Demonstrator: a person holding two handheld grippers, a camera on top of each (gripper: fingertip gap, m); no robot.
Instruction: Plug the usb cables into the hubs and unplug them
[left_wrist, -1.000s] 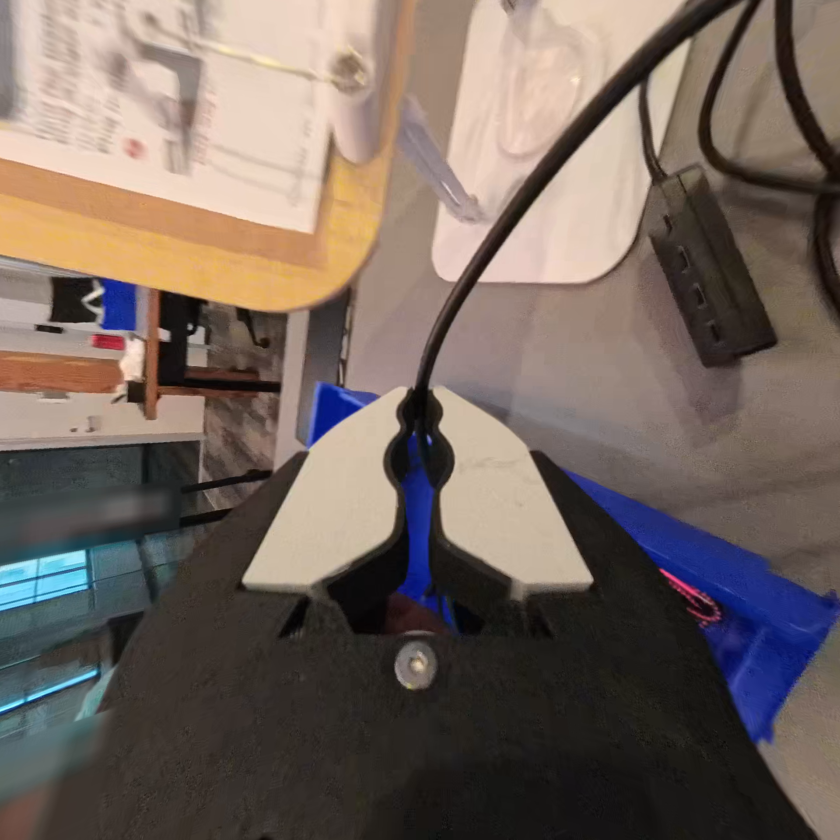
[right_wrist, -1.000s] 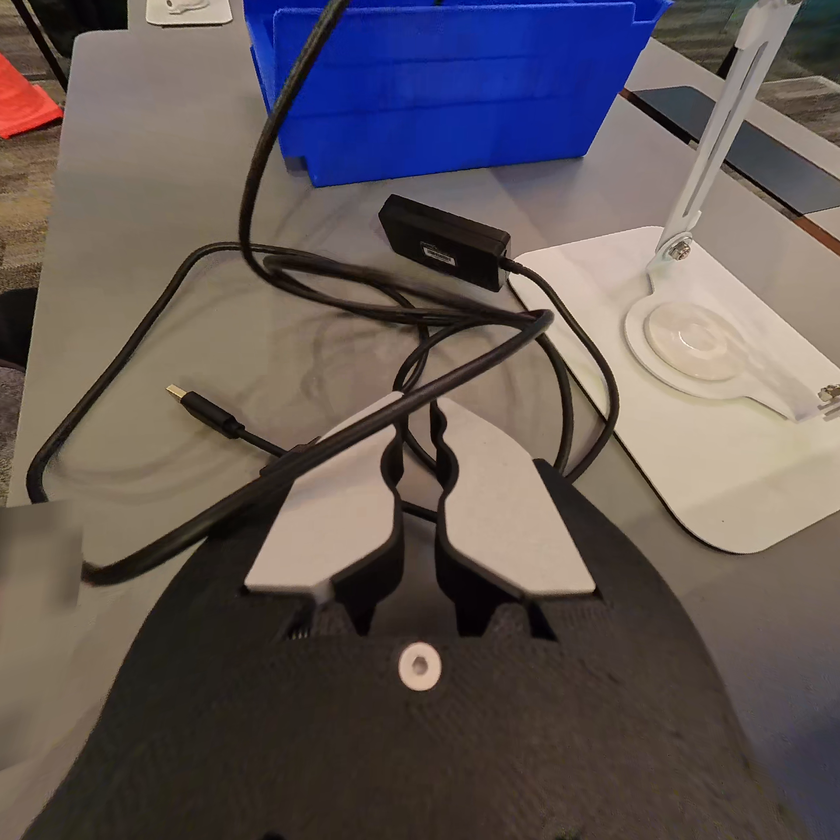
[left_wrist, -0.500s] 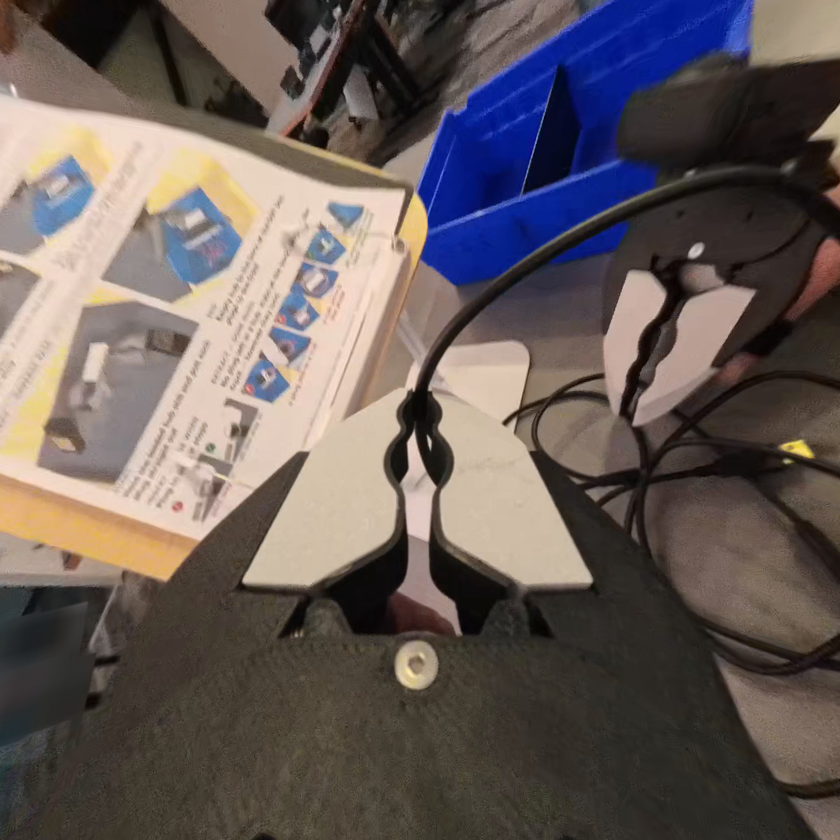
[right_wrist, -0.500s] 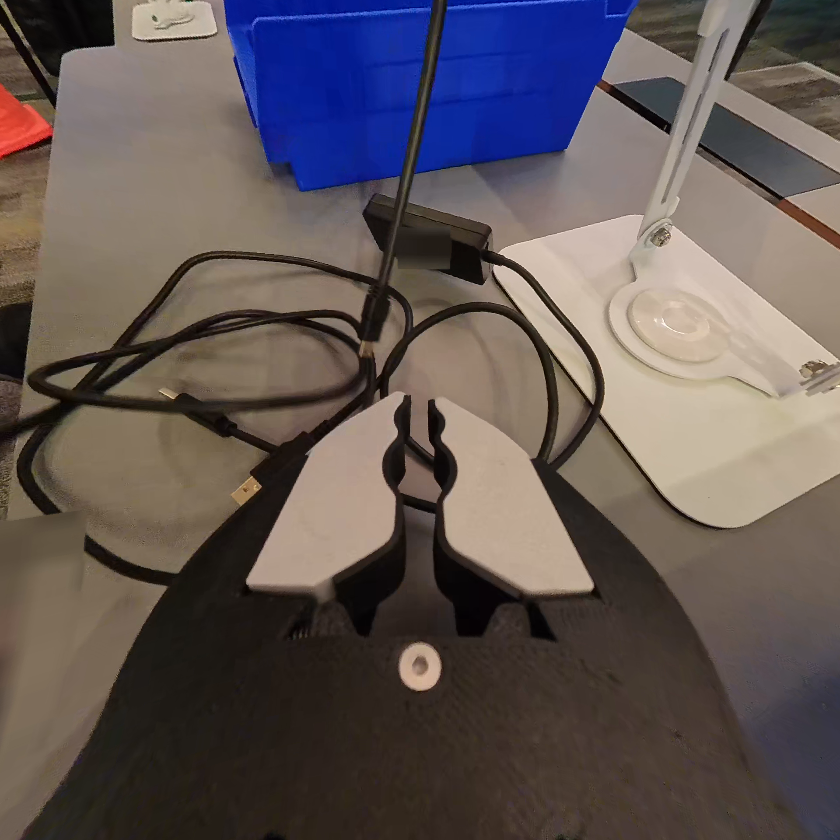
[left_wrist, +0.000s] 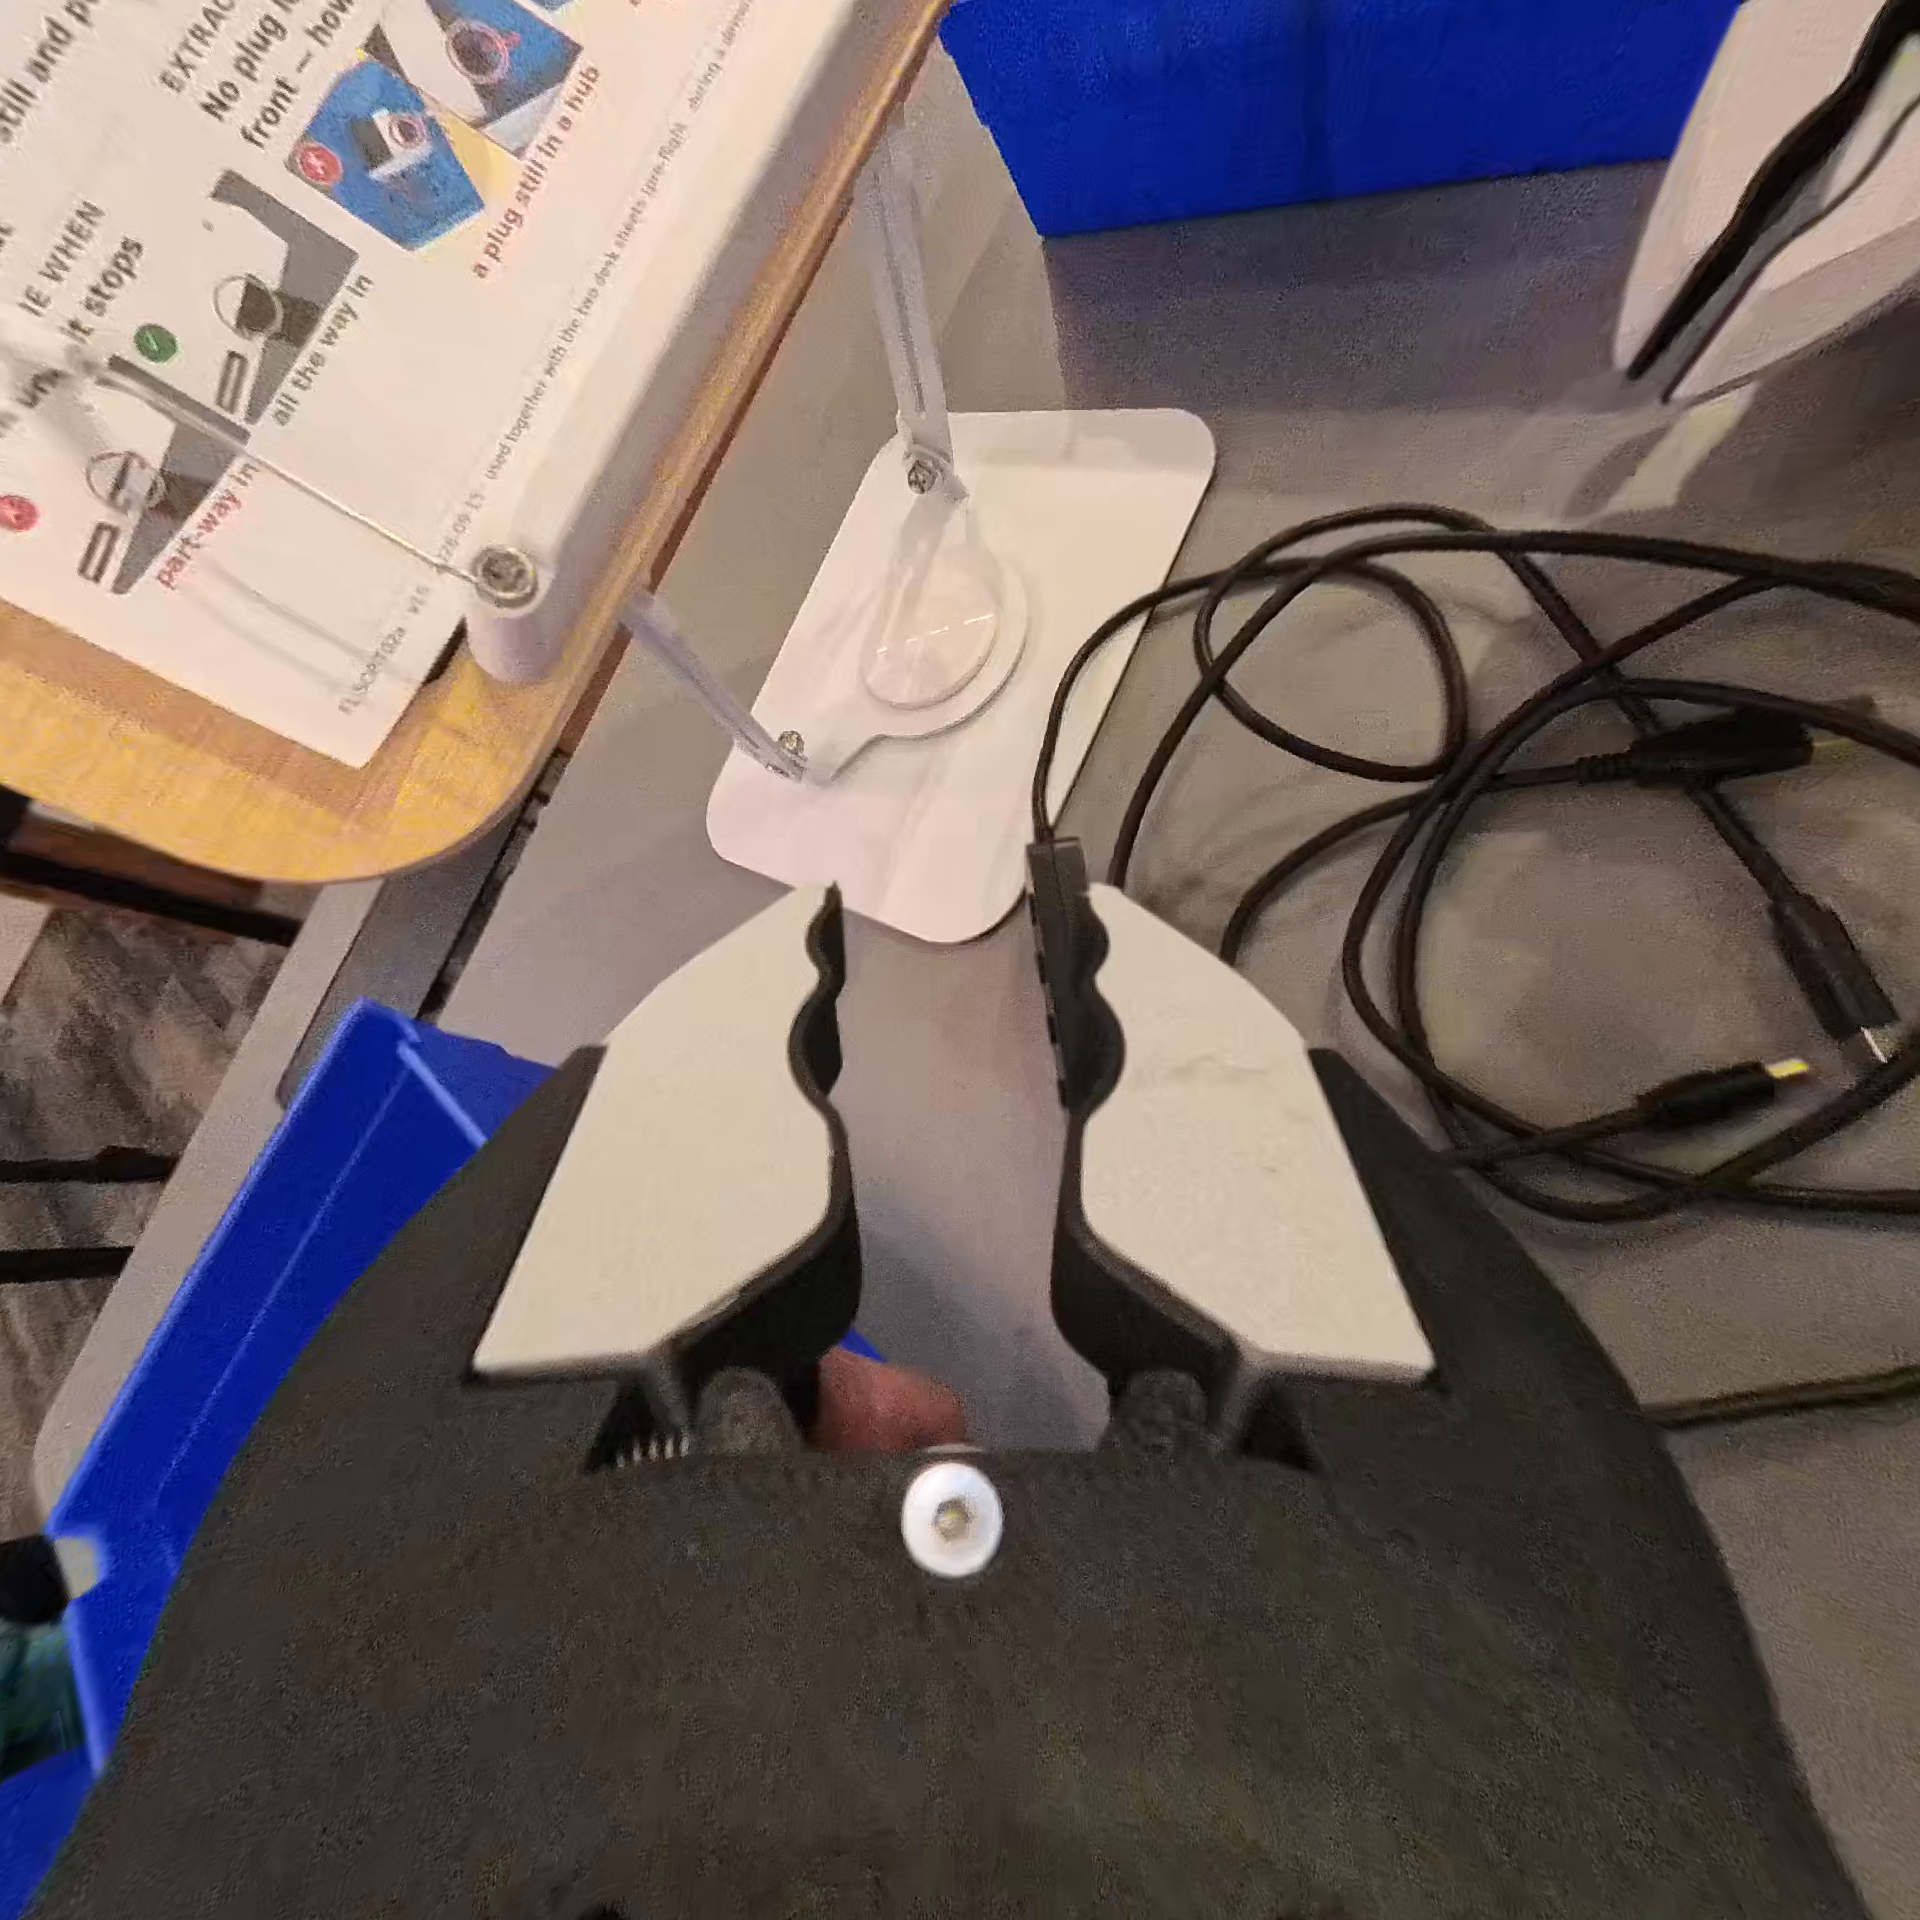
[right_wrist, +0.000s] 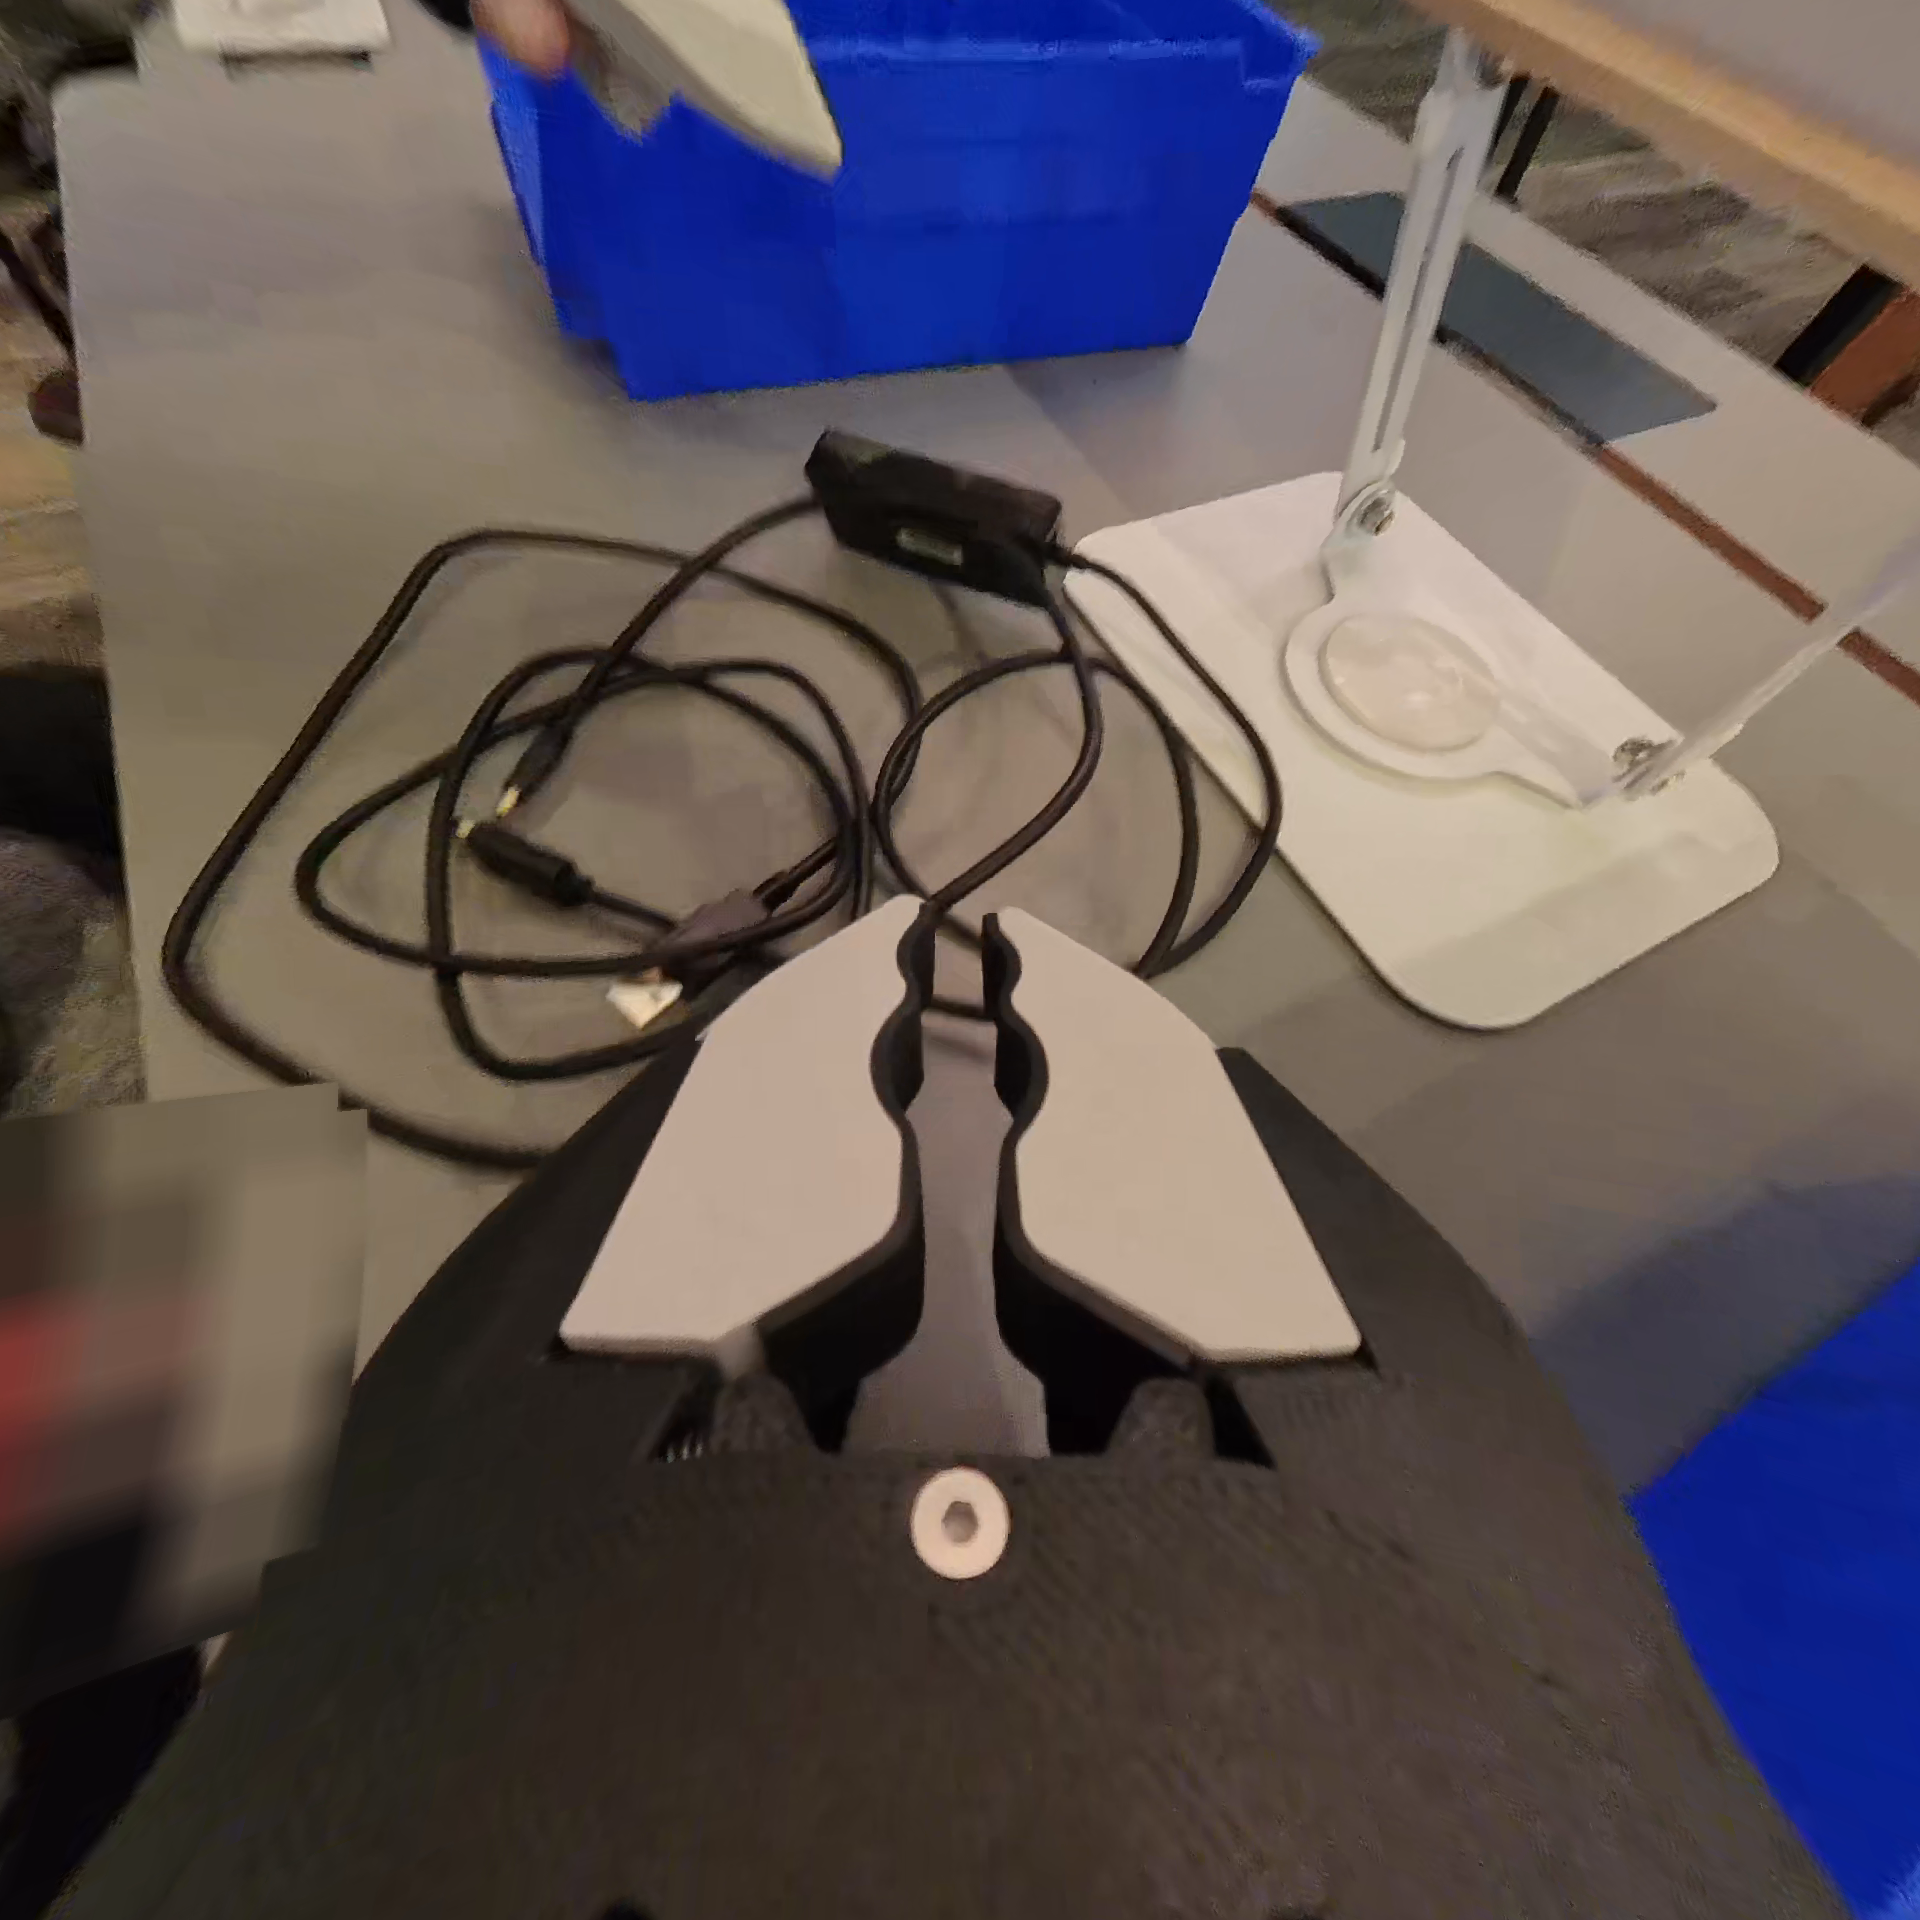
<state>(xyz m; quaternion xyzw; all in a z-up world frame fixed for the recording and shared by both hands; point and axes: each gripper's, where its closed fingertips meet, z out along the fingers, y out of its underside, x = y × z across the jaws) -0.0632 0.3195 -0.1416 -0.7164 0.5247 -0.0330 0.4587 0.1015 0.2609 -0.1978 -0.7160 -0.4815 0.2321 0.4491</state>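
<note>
A black USB hub (right_wrist: 935, 520) lies on the grey table (right_wrist: 312, 364) behind a loose pile of black USB cables (right_wrist: 644, 748) with free plugs (right_wrist: 644, 1003). My right gripper (right_wrist: 954, 925) hovers over the near edge of the pile, its jaws a narrow gap apart and empty. My left gripper (left_wrist: 935, 914) is wide open and empty above the table. The hub (left_wrist: 1051, 935) shows edge-on by the inner edge of its right finger, partly hidden. The cables (left_wrist: 1455, 831) and a gold-tipped plug (left_wrist: 1766, 1075) lie to its right. The left gripper also shows at the top of the right wrist view (right_wrist: 727, 83).
A blue bin (right_wrist: 883, 208) stands behind the hub. A second blue bin (left_wrist: 260, 1247) sits at the table edge. A white stand base (right_wrist: 1455, 779) with a thin arm holds a wooden board with a printed sheet (left_wrist: 312, 312) over the table.
My left gripper has opened and let go of the black cable, which now lies on the pile, and has swung down towards the hub. My right gripper stays narrowly open.
</note>
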